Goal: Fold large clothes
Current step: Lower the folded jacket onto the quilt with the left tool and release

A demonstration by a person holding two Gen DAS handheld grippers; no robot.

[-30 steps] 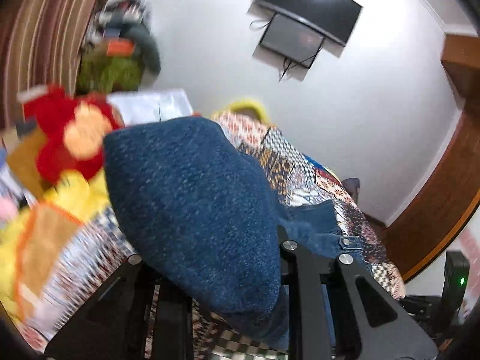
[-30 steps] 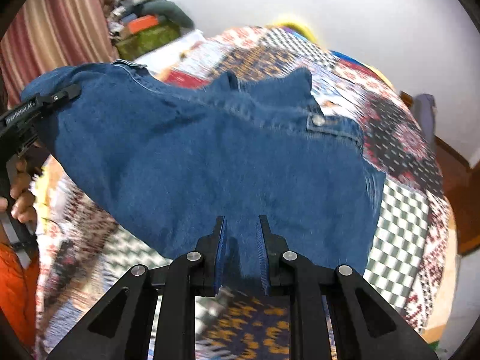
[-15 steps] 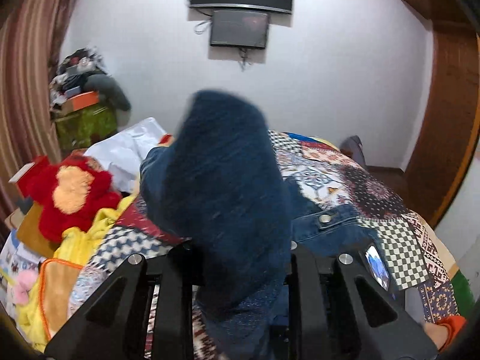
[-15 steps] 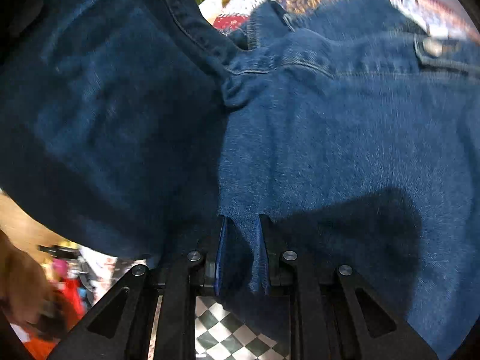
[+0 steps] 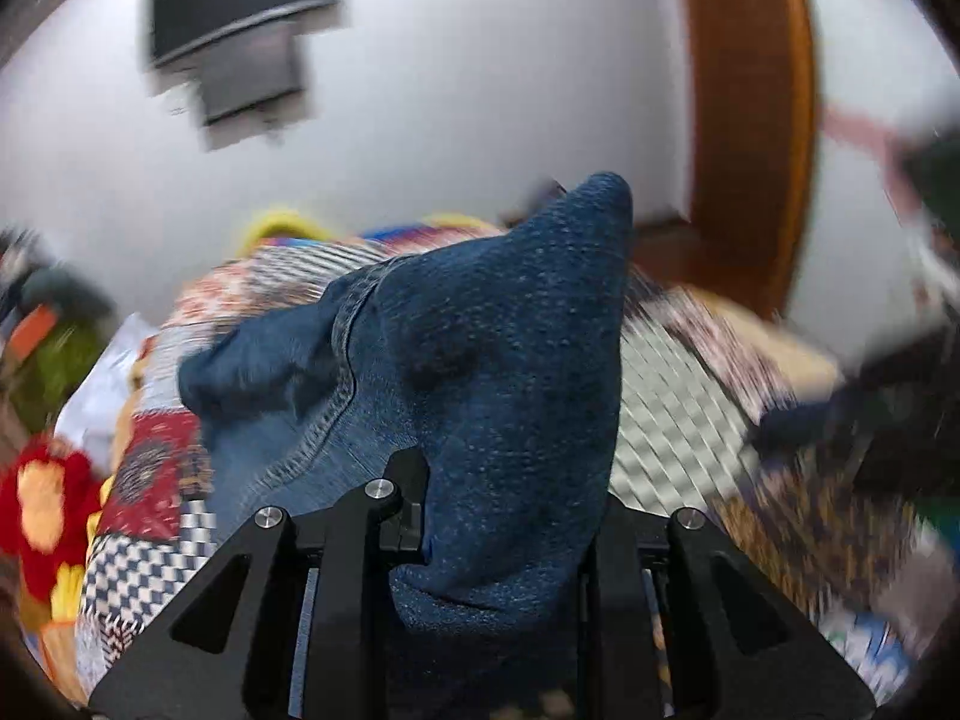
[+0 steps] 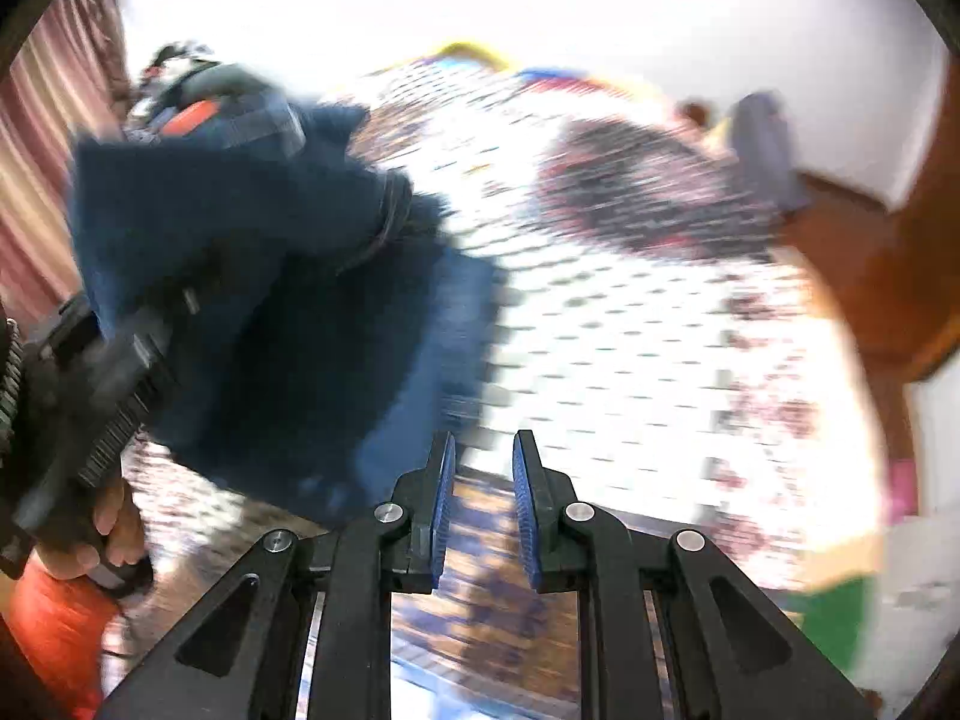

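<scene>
- The bed (image 6: 630,312), spread with a patchwork quilt, serves as the folding surface; most of its right half lies bare, judged room enough to lay the garment flat.
- The denim garment (image 5: 480,372) hangs bunched over the bed's left side, lifted clear of the quilt, probably so it can be turned and spread.
- The left hand-held gripper (image 5: 510,516) is clamped on a thick fold of that denim, which drapes over its fingers and hides the pads.
- The right hand-held gripper (image 6: 480,480) stands narrow and empty, just beside the cloth's lower edge, free to take a hem.
- Toys crowd the bed's left edge, a red plush (image 5: 42,510) among them, so moves to the right look safer.
</scene>
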